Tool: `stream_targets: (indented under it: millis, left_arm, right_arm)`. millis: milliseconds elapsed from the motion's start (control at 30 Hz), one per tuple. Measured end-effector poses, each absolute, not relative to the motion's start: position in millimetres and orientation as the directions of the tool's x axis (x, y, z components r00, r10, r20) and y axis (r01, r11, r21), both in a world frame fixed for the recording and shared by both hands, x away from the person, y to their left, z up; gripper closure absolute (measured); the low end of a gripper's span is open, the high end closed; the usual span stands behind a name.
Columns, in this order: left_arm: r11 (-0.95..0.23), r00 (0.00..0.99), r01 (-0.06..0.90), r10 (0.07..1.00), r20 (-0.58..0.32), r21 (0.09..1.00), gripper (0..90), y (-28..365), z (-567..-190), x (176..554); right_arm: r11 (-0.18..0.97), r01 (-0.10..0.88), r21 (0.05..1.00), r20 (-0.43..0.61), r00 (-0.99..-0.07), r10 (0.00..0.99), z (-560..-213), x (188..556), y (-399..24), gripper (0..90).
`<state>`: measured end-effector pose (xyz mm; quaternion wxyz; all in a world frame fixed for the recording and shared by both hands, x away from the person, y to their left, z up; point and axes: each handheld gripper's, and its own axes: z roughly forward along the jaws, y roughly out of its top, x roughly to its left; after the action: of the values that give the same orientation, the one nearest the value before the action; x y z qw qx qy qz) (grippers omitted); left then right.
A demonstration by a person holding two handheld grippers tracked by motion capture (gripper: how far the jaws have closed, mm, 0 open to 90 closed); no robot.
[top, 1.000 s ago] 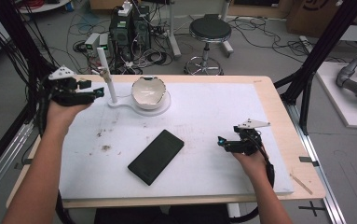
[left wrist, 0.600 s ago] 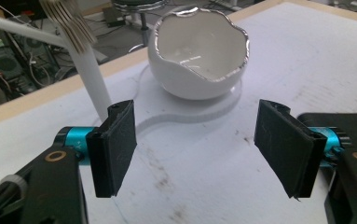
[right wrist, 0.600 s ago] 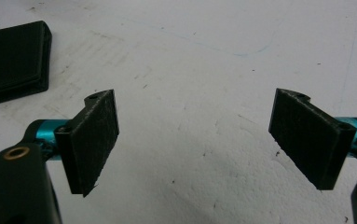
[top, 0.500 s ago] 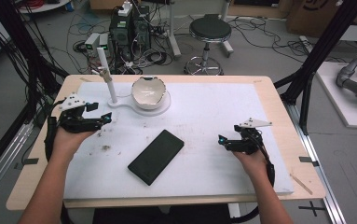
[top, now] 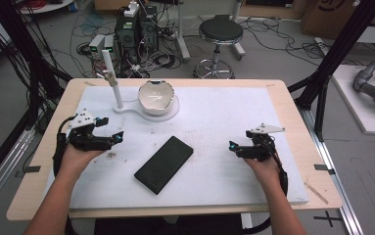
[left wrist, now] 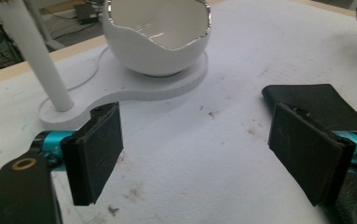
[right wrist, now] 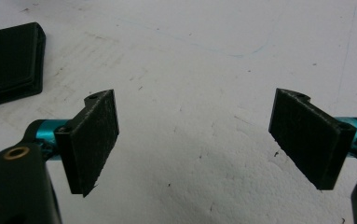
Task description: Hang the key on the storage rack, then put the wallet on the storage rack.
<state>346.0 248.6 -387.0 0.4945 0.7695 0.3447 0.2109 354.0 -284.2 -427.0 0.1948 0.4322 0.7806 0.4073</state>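
The black phone (top: 164, 157) lies flat near the front of the bench (top: 292, 117), midway between both hands, angled for approach from either side. The left gripper (top: 118, 137), its jaws just opened wide with nothing between them, sits low beside the phone's far left corner. The right gripper (top: 232, 146) rests spread and empty, apart from it. Farther back, the white bowl (top: 155, 97) stands on its stand (top: 126, 108). Bare bench surrounds the phone.

Black phone (top: 164, 164); white bowl (top: 156, 97), silver-edged; white, speckled mat (top: 214, 122)
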Motion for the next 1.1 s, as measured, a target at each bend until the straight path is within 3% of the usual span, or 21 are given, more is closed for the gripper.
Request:
stream_targets:
  millis: [1100]
  left_arm:
    - [-0.296, 0.699, 0.375, 0.713, -0.058, 0.878, 16.6, 244.1, -394.5, 351.5]
  right_arm:
    - [0.289, 0.514, 0.808, 0.048, -0.545, 0.837, -424.6, 351.5, -286.2, 15.9]
